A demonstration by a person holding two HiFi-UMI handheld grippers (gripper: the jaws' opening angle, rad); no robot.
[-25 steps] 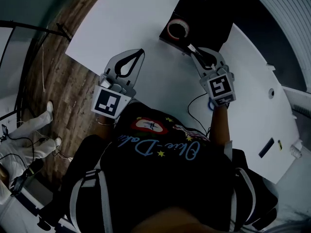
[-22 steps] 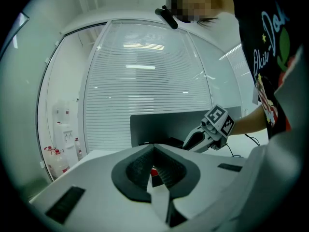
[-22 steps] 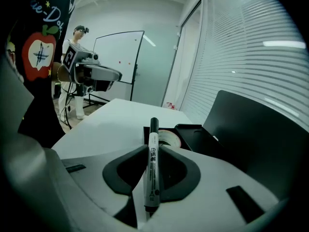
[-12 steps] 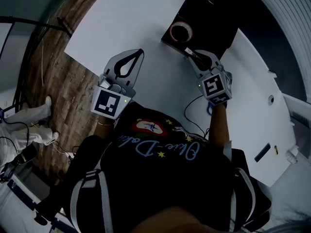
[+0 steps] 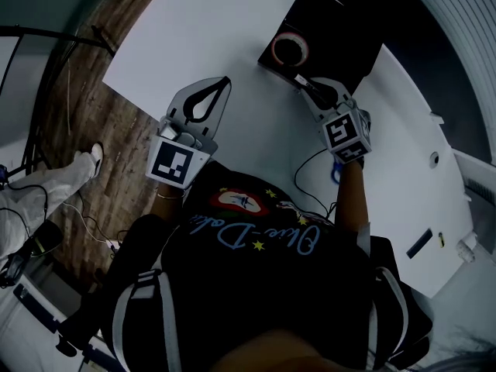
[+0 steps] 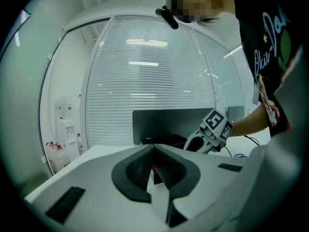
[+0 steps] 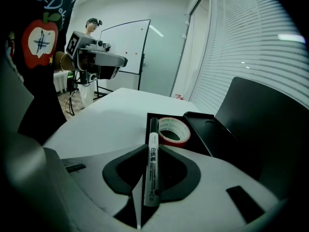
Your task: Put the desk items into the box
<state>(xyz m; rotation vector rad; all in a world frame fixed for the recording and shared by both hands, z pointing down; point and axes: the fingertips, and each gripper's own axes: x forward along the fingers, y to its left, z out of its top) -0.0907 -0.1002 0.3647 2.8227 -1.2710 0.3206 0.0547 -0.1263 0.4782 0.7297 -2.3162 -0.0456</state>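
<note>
Marker (image 7: 153, 129) is clamped by the right gripper (image 7: 148, 151) at the box (image 7: 212, 139) edge, near the tape roll (image 7: 178, 139) inside; left gripper (image 6: 154, 151) is closed, empty.

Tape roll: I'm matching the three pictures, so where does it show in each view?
Head view: tape roll upper centre-right, inside the box.
Left gripper view: not to be made out; the box shows only side-on, at centre.
Right gripper view: tape roll at centre, in the box, just right of the marker's far end.
Shared landmark: the black box.
</note>
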